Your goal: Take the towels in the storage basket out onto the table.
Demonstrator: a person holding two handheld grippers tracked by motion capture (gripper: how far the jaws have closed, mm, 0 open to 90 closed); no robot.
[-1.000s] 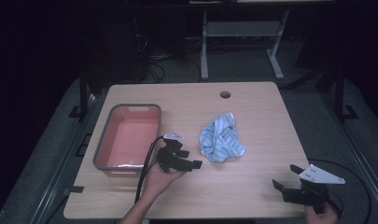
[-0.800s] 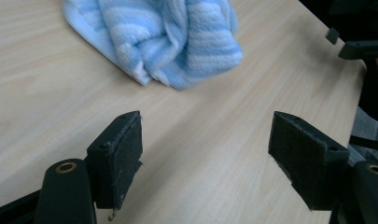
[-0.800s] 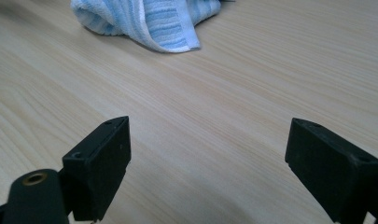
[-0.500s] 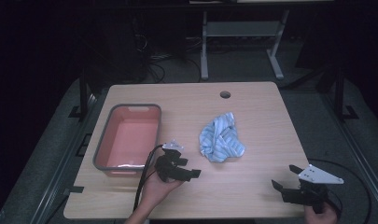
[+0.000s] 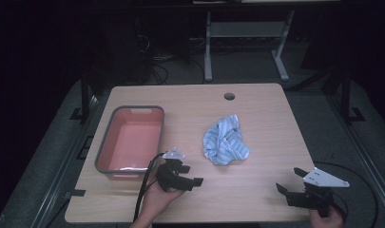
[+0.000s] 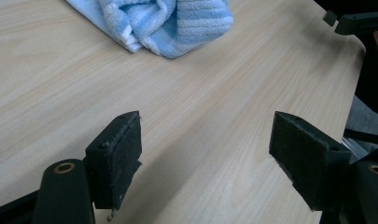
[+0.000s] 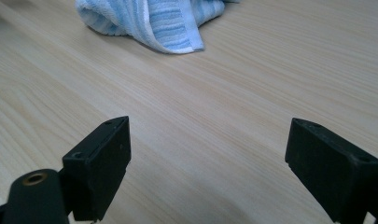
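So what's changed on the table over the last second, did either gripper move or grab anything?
The left gripper has drawn back toward the person's edge of the table, away from the blue striped towel, with its jaws open and nothing taken hold of. The right gripper has stayed at the near right corner, also open and empty. The towel and the pink tub lie where they were.

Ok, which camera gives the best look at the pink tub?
The high view: the pink tub shows whole, with its grey rim, on the table left of the striped towel. The two gripper views face the towel and bare tabletop instead.
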